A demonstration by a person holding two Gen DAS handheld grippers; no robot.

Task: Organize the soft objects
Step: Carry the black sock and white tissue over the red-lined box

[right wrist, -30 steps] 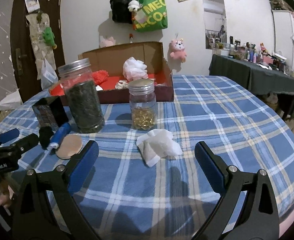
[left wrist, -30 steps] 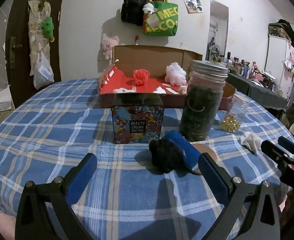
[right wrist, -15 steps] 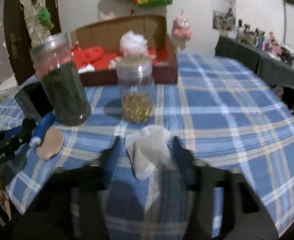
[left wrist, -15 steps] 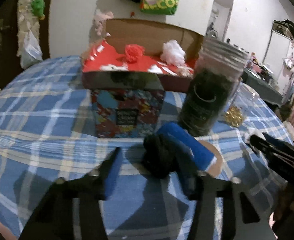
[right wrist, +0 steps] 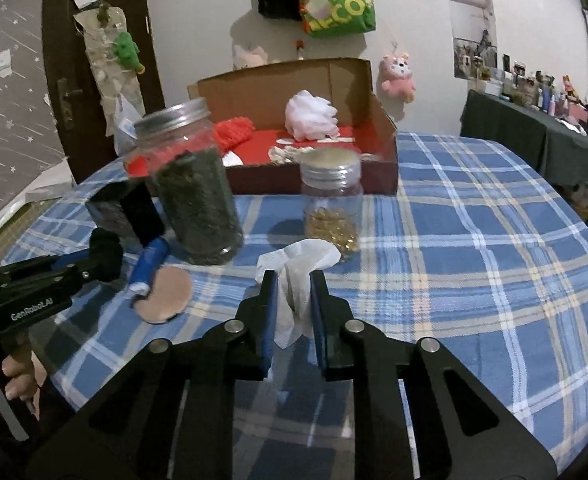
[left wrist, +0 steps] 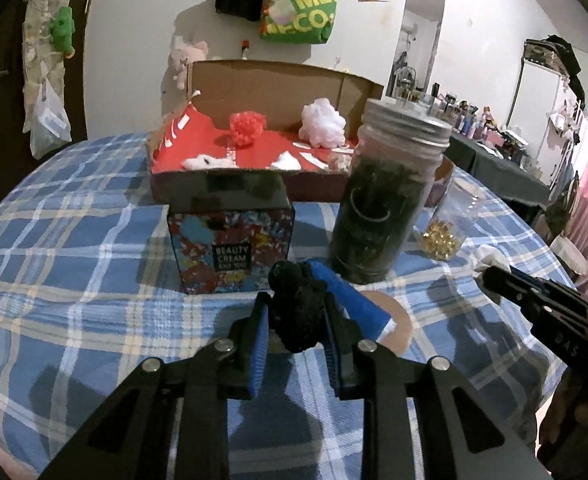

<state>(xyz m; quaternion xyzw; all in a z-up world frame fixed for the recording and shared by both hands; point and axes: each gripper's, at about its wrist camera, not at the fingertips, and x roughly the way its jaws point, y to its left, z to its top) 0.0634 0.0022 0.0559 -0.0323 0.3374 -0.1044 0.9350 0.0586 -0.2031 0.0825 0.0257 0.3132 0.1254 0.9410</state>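
While pinched, pompom (left wrist: 297, 316) fills fingers (left wrist: 260, 332).

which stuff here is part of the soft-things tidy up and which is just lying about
Part of the job:
black pom-pom in left gripper
white tissue in right gripper
cardboard box
red pom-pom
white puff

Lying about:
dark jar
bead jar
beauty cream box
blue tube

Both claws (left wrist: 296, 312) (right wrist: 291, 300) seemingly clamped nearly shut.

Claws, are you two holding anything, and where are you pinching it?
Left claw pinches the fuzzy black pom-pom across its middle. Right claw pinches the crumpled white tissue around its lower middle.
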